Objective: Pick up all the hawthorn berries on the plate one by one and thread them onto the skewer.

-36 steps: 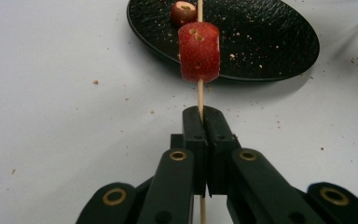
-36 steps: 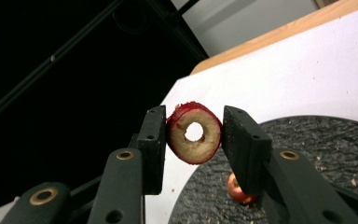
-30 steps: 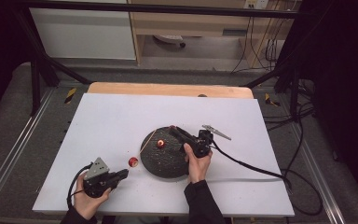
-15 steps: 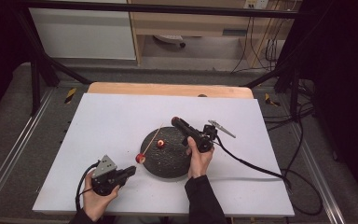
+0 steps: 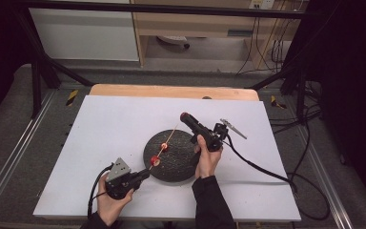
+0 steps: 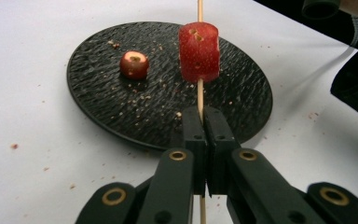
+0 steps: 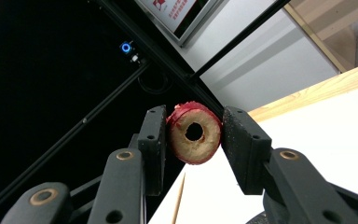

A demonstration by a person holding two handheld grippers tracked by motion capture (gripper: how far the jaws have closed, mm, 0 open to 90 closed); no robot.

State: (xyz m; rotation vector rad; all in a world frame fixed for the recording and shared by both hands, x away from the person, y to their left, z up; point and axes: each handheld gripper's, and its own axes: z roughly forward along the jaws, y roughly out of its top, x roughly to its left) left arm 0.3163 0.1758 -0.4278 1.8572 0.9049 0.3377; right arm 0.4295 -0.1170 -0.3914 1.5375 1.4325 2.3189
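Skewer (image 6: 200,95) in left gripper view: upper end cut off by top edge of frame, lower stretch hidden between closed fingers (image 6: 195,140) at lower centre. Black plate (image 6: 242,88) there: near rim hidden behind fingers. In right gripper view, only tip of skewer (image 7: 179,198) showed at bottom centre, rest cut off by bottom edge. Cored red slice (image 7: 195,134): both flanks covered by fingers (image 7: 154,140). In high view, red pieces (image 5: 155,160) on skewer too small to tell apart in detail.
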